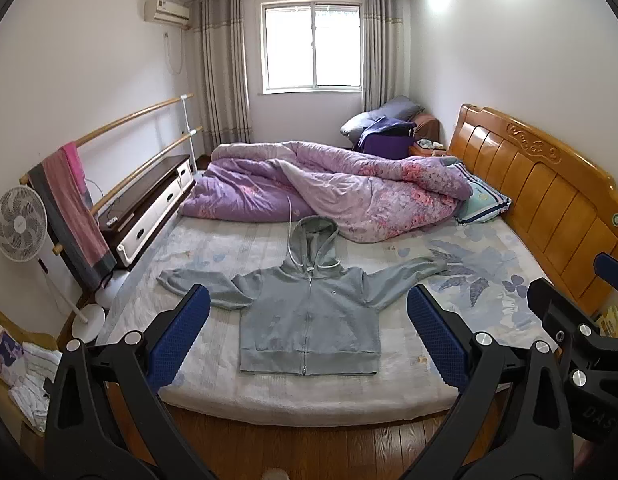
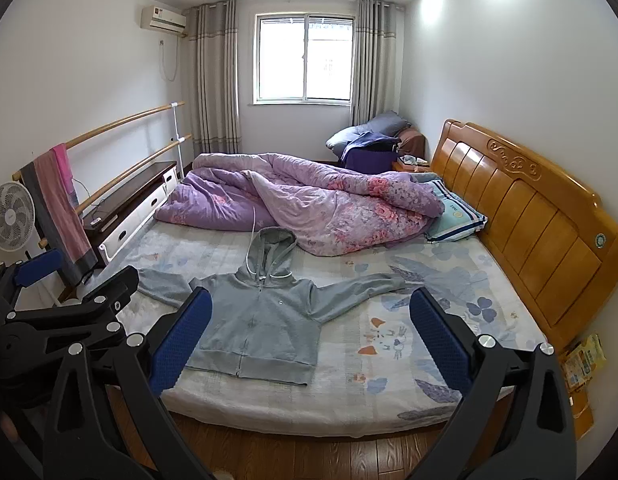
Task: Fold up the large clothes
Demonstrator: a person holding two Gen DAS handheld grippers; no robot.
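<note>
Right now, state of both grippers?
Left gripper: open, holding nothing, above the hoodie.
Right gripper: open, holding nothing.

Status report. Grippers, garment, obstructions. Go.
Left gripper open, right gripper open, both off the bed. Hoodie flat, zipped, sleeves spread, unfolded. Purple quilt bunched beyond the hood, touching it.

One grey hoodie (image 1: 309,312) lies on the one bed (image 1: 489,240); one purple quilt (image 1: 329,188); one striped pillow (image 1: 483,200) beside the headboard (image 1: 549,200); two grippers, left gripper (image 1: 309,334) and right gripper (image 2: 311,338); one fan (image 1: 19,224); one window (image 1: 311,40); two wooden rails (image 1: 121,120); one air conditioner (image 1: 167,10).
</note>
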